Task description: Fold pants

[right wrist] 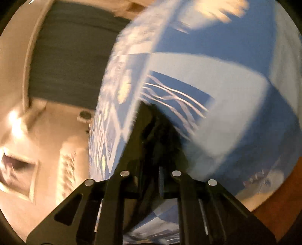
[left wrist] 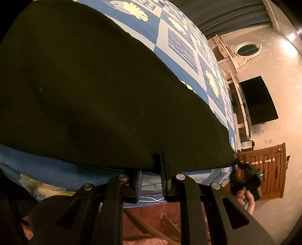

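Note:
Black pants (left wrist: 85, 90) lie spread on a bed with a blue patterned sheet (left wrist: 179, 43). In the left wrist view my left gripper (left wrist: 151, 171) sits at the pants' near hem; its jaws stand slightly apart, with the hem at the fingertips. My right gripper (left wrist: 243, 175) shows at the right, at the pants' far corner, held by a hand. In the blurred right wrist view the right gripper (right wrist: 151, 143) has dark cloth (right wrist: 156, 128) bunched between its fingers.
A wooden cabinet (left wrist: 268, 169) and a dark wall TV (left wrist: 258, 99) stand beyond the bed's end. Grey curtains (left wrist: 226, 13) hang at the far side. Reddish floor (left wrist: 151, 222) lies below the bed edge.

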Available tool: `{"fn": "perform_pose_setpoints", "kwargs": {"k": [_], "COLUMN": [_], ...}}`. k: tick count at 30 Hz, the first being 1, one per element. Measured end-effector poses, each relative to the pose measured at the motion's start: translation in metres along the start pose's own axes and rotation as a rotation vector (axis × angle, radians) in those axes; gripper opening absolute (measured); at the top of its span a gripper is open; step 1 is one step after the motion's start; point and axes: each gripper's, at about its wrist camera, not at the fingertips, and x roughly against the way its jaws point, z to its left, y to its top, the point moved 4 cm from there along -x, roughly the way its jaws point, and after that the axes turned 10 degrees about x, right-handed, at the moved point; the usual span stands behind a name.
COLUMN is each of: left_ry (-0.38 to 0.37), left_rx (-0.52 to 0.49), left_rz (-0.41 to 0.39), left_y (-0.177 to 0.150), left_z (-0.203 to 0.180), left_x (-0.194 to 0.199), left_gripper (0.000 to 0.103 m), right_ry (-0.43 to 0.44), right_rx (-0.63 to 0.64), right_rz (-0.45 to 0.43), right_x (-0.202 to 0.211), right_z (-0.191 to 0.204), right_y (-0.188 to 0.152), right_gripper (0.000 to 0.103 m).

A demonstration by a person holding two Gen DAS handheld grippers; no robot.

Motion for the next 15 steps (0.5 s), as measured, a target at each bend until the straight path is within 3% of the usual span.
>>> {"fn": "perform_pose_setpoints", "kwargs": {"k": [3,7,9,11,15], "left_ry": [-0.006,-0.003,0.007,0.013,0.009], "left_rx": [-0.012,-0.038,-0.066,-0.097,-0.138], "left_rz": [-0.001,0.017,0.015,0.011,0.039], "left_y": [-0.002,-0.005,-0.008,-0.011,-0.022], "left_z": [-0.002,-0.002,-0.003,-0.005,-0.010], "left_x": [0.000,-0.002,-0.003,0.000,0.005], "left_gripper": [0.018,0.018,0.018,0.019,0.022], "right_ry": [0.004,-0.059,0.037,0.063,-0.019], "right_rx": [0.090,0.001,-0.084,-0.117,-0.068], "right_rz": [-0.013,0.055,0.030,0.038,0.032], "right_x": [0.010,-0.003,-0.007,-0.004,0.009], "right_z": [0.007,-0.050,-0.067,-0.069,-0.064], "right_y": [0.003,-0.019,-0.024,-0.021,-0.010], "right_gripper": [0.011,0.011,0.011,0.014,0.024]}}
